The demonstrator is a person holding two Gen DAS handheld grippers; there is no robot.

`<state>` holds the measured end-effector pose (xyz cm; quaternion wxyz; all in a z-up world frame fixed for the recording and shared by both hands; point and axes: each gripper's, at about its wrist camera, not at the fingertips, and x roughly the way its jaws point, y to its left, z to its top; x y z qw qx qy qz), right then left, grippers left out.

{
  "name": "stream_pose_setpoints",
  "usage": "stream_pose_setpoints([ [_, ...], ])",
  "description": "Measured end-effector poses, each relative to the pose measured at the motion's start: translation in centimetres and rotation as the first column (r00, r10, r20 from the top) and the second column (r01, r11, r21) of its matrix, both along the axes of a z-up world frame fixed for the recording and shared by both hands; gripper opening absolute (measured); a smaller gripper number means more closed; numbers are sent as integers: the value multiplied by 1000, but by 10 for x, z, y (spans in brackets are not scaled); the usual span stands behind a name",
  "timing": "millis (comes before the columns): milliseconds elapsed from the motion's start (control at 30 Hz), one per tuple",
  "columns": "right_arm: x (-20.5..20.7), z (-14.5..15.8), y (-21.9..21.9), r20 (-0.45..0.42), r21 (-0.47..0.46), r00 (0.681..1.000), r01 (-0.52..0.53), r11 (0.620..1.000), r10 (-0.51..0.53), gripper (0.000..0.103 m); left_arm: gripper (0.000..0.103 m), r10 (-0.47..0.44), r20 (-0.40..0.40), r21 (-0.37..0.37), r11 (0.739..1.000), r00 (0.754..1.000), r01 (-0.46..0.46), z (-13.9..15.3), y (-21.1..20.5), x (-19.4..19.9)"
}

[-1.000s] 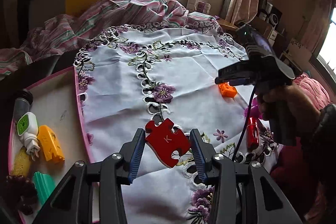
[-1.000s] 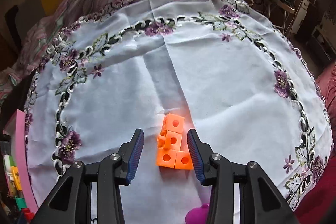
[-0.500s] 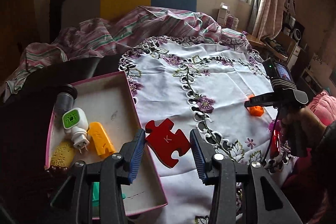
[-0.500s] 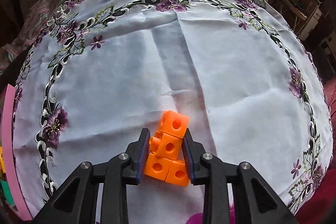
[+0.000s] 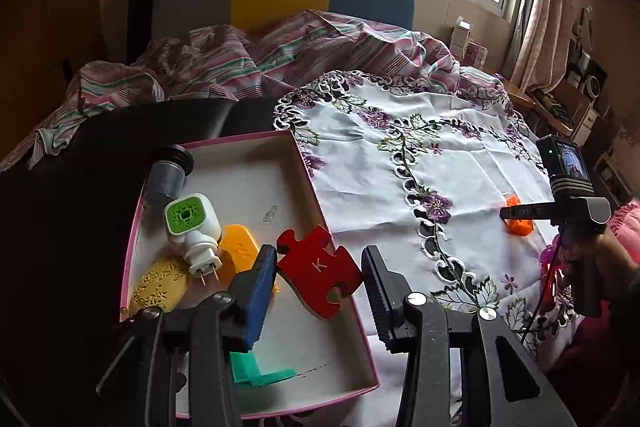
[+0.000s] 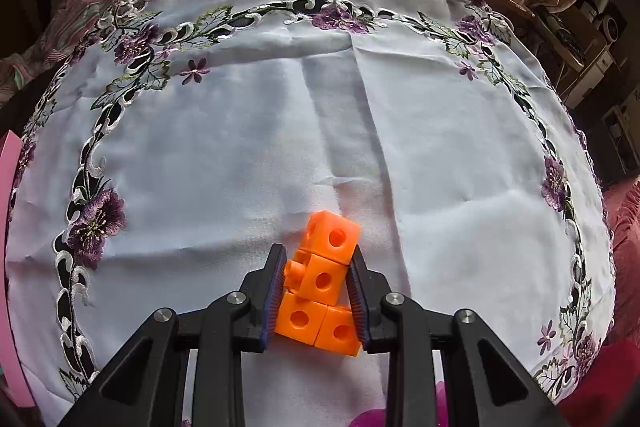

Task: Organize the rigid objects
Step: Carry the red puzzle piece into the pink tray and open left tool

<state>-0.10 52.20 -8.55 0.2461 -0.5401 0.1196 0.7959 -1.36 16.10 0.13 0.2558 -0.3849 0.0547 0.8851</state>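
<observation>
L gripper (image 5: 319, 277) holds the red puzzle piece (image 5: 318, 270) between its pads, jaws fairly wide since the piece spans them crosswise. Piece hangs over the right wall of the pink-rimmed box (image 5: 308, 183); open box floor lies ahead and to the left, w/ plug, yellow bits and green part further left. So next move, prob.: shift left a bit, lower, let go.

R gripper (image 6: 316, 291) is narrow, clamped on the orange cube cluster (image 6: 322, 285), long axis pointing fwd along the fingers, resting on the embroidered cloth (image 6: 240, 147). Box edge is far to its left, so L is nearer.
</observation>
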Motion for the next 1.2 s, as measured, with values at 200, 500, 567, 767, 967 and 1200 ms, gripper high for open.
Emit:
stream_pose_setpoints([
  [200, -2, 0, -4, 12, 38, 1000, -21, 999, 20, 29, 44, 26, 67, 56, 998, 997, -30, -5, -17, -24],
  [500, -2, 0, -3, 13, 38, 1000, -25, 999, 24, 29, 44, 82, 98, 108, 990, 992, -93, -1, -34, -95],
  [567, -2, 0, -3, 14, 36, 1000, -26, 999, 25, 29, 44, 78, 103, 111, 990, 992, -90, -4, -31, -110],
  [767, -2, 0, -3, 14, 31, 999, -29, 999, 29, 29, 45, 87, 160, 79, 992, 983, -100, -24, -14, -144],
  [967, -4, 1, -3, 13, 29, 999, -36, 999, 35, 29, 45, 106, 184, 2, 994, 977, -108, -47, -2, -159],
  [1200, -5, 2, -2, 12, 22, 999, -39, 999, 39, 29, 52, 137, 140, -8, 991, 981, -137, -41, -12, -145],
])
